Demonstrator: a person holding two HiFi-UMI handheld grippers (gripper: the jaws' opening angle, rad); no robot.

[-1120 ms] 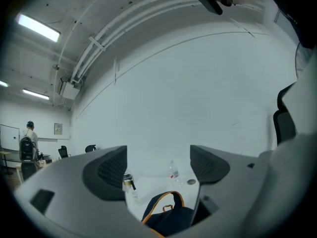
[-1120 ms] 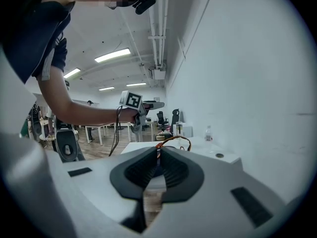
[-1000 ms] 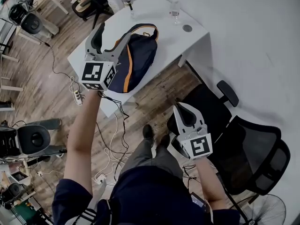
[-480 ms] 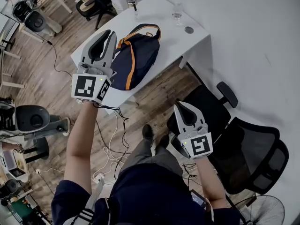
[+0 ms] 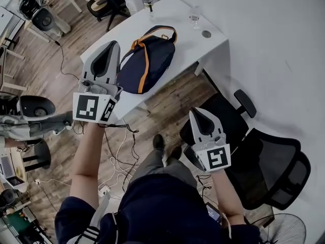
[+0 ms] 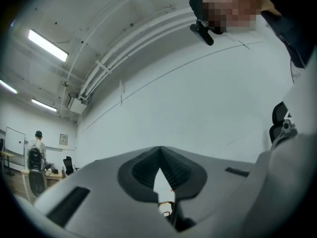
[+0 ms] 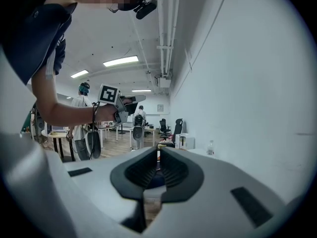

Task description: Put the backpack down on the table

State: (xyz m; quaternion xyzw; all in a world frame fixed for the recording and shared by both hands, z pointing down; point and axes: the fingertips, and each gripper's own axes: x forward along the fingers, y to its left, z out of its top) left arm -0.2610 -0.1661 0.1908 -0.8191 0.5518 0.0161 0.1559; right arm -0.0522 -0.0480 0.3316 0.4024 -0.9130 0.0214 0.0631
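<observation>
step: put-down looks done | backpack (image 5: 144, 60): lying on the white surface (image 5: 190, 39), near its front edge, nothing holding it | left gripper (image 5: 110, 44): jaws have just been closing, tips now together, nothing between, beside the backpack and seemingly clear | right gripper (image 5: 197, 112): jaws together, empty, well apart | next: likely none, just stay clear

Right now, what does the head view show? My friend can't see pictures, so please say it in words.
A dark blue backpack with orange trim lies on a white table, seen from above. The left hand-held gripper, shut and empty, shows just left of it; the right hand-held gripper, also shut and empty, shows by a black office chair.
</observation>
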